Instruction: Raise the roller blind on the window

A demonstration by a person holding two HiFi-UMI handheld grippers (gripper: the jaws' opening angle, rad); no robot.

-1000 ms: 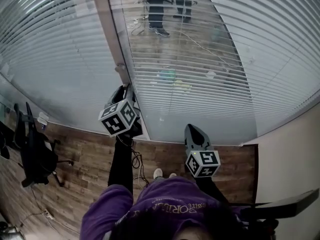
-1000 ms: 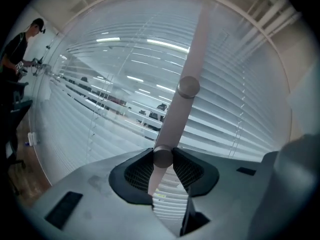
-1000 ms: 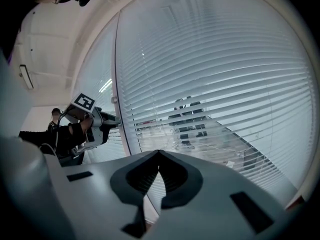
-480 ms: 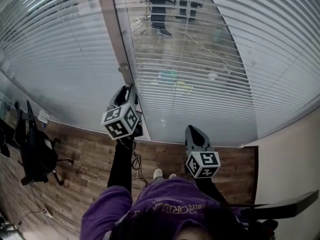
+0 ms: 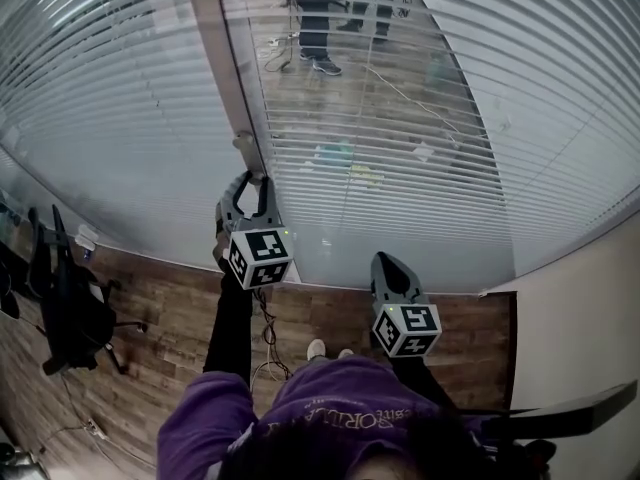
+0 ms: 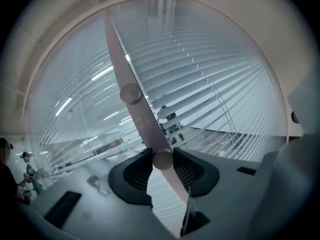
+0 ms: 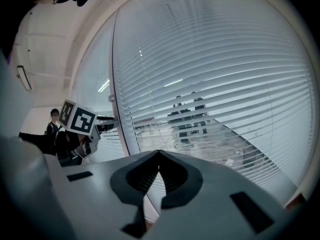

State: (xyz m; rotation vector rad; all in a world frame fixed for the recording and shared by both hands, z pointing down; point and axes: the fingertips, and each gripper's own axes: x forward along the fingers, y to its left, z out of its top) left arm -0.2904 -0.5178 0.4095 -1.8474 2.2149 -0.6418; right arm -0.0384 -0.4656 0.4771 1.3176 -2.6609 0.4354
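Observation:
The window's slatted blind (image 5: 400, 138) hangs behind glass on both sides of a pale upright frame post (image 5: 215, 58). Two round knobs sit on that post. My left gripper (image 5: 250, 178) is at the post, and the left gripper view shows it (image 6: 162, 159) shut on the nearer knob (image 6: 162, 160). The second knob (image 6: 131, 93) sits further along the post, clear of the jaws. My right gripper (image 5: 385, 260) hangs lower and to the right, short of the glass. It (image 7: 159, 153) is shut with nothing between its fingers.
A black office chair (image 5: 65, 308) stands at the left on the wood floor. A cable (image 5: 268, 328) trails near my feet. A person's legs (image 5: 315, 18) show beyond the glass. A beige wall (image 5: 590, 308) closes the right side.
My left gripper has twisted, its marker cube dropping lower, and its jaws now stretch up along the post to the knob. The right gripper has stayed put.

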